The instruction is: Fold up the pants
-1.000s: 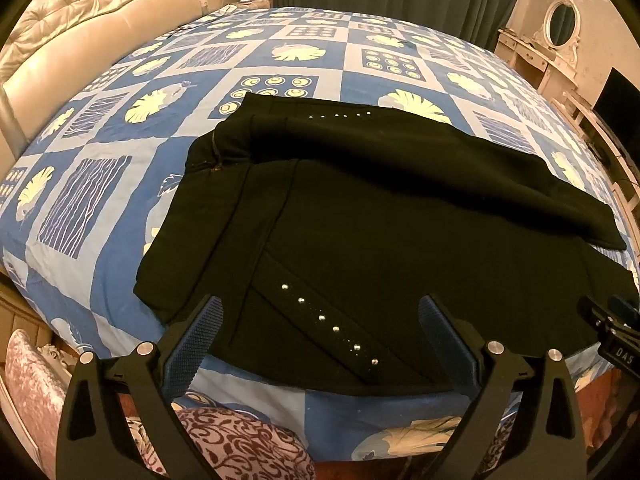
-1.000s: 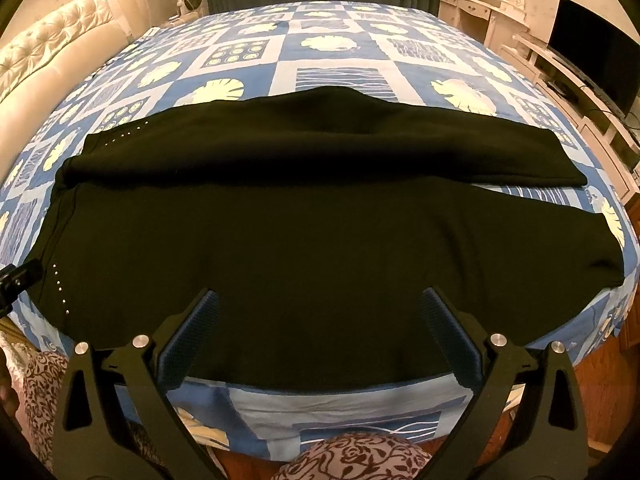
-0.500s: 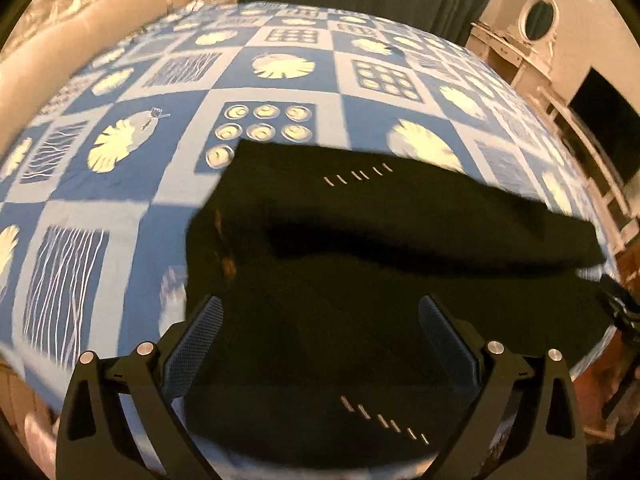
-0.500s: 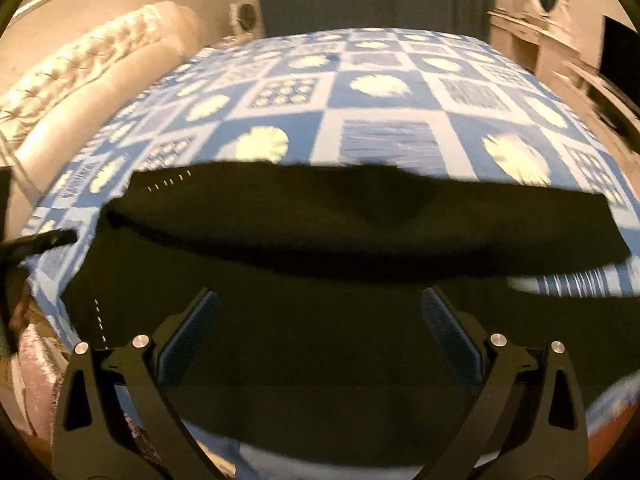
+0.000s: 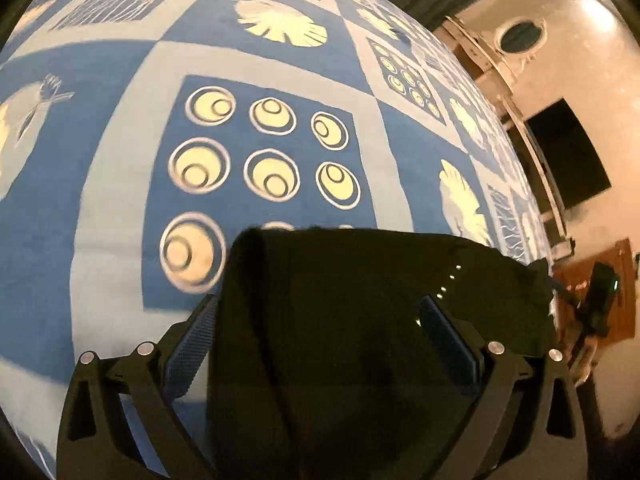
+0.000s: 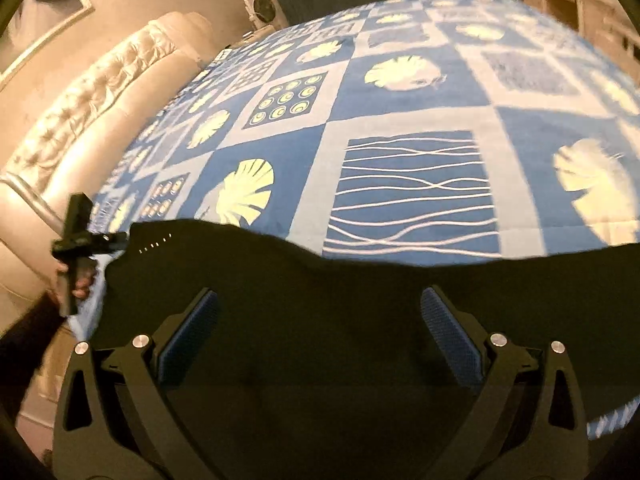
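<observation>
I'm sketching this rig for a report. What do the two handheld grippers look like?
Both match. The left gripper and right gripper each have black angular linkage arms with triangular cut-outs, silver round pivot bolts, and two fingers faced with blue, finely textured pads. No cables or markings show. In the right wrist view, a dark sleeve shows behind the left hand.

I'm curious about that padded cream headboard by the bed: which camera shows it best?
The right wrist view: the tufted cream headboard curves along the left beside the blue patterned bedspread. The left wrist view shows none of it, only bedspread and black pants.
</observation>
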Demonstrator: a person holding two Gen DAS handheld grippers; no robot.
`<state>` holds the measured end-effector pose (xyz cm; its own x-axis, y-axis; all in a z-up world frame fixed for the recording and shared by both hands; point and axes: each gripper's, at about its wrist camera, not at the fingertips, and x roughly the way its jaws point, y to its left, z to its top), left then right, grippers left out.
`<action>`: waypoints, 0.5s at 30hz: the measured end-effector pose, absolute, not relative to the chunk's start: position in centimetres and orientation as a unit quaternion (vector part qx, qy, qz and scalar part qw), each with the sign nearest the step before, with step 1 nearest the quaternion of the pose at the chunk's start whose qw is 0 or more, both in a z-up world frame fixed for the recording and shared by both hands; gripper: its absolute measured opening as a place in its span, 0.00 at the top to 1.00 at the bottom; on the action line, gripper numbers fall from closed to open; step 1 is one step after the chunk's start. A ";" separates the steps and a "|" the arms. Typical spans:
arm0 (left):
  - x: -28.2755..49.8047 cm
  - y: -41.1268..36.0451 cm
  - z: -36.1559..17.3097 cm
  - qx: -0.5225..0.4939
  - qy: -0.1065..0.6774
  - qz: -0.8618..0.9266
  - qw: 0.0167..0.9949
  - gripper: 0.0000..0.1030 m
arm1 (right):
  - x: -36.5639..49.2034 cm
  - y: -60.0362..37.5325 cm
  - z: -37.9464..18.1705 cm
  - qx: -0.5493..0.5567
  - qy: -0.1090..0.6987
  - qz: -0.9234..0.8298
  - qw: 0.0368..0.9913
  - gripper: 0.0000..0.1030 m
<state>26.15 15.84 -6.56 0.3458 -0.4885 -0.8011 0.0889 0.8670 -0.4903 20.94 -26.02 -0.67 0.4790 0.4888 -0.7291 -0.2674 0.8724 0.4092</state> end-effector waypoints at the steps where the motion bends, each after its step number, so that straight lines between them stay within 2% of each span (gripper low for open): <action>1: 26.2 15.6 -6.7 -0.170 0.541 -0.187 0.802 0.05 | 21.4 -26.1 -0.9 0.126 0.461 0.232 0.847 0.02; 7: 26.1 15.6 -7.0 -0.112 0.535 -0.243 0.801 0.05 | 24.6 -25.4 -1.6 0.112 0.483 0.294 0.817 0.02; 12: 28.0 17.4 -7.2 -0.227 0.512 -0.222 0.798 0.05 | 27.2 -23.5 -2.4 0.089 0.497 0.314 0.804 0.02; 15: 28.0 16.9 -7.3 -0.205 0.503 -0.229 0.807 0.05 | 28.6 -21.8 -2.5 0.063 0.504 0.325 0.798 0.02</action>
